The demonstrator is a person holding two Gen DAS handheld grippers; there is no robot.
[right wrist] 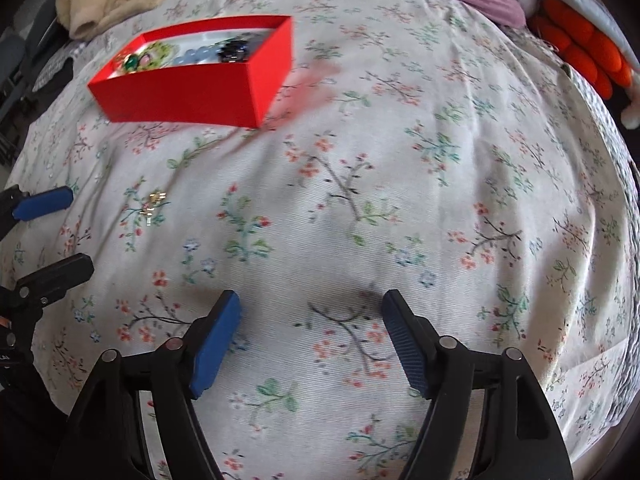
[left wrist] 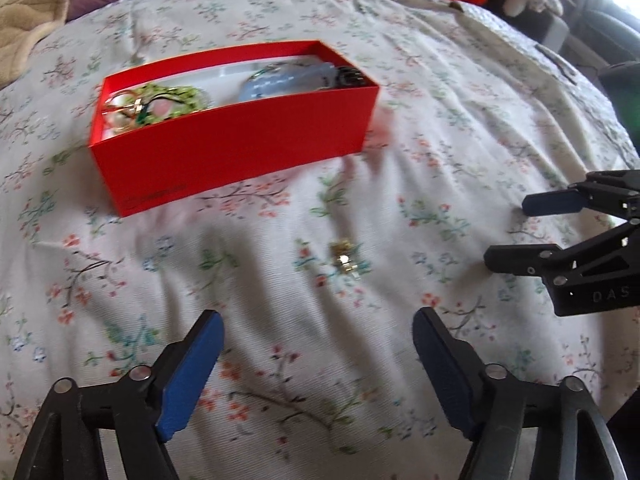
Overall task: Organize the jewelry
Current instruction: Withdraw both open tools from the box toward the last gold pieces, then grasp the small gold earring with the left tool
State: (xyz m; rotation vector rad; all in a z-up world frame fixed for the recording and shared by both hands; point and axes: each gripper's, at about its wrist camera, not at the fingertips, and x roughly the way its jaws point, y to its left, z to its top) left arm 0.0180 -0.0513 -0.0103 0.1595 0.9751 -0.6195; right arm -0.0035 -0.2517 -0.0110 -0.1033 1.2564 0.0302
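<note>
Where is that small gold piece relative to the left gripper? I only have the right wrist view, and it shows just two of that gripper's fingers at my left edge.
Observer: The gold piece lies on the bed ahead of the left gripper, roughly in line with the gap between its fingers and not yet between them.
Operator: Is that gripper open and empty?
Observer: Yes. Its jaws stand wide apart, with only the floral bedsheet between them.
Operator: Is there any room left in the box?
Observer: It looks so. Inside the red box, a pale bare stretch shows between the green beads and the pale blue beads.
</note>
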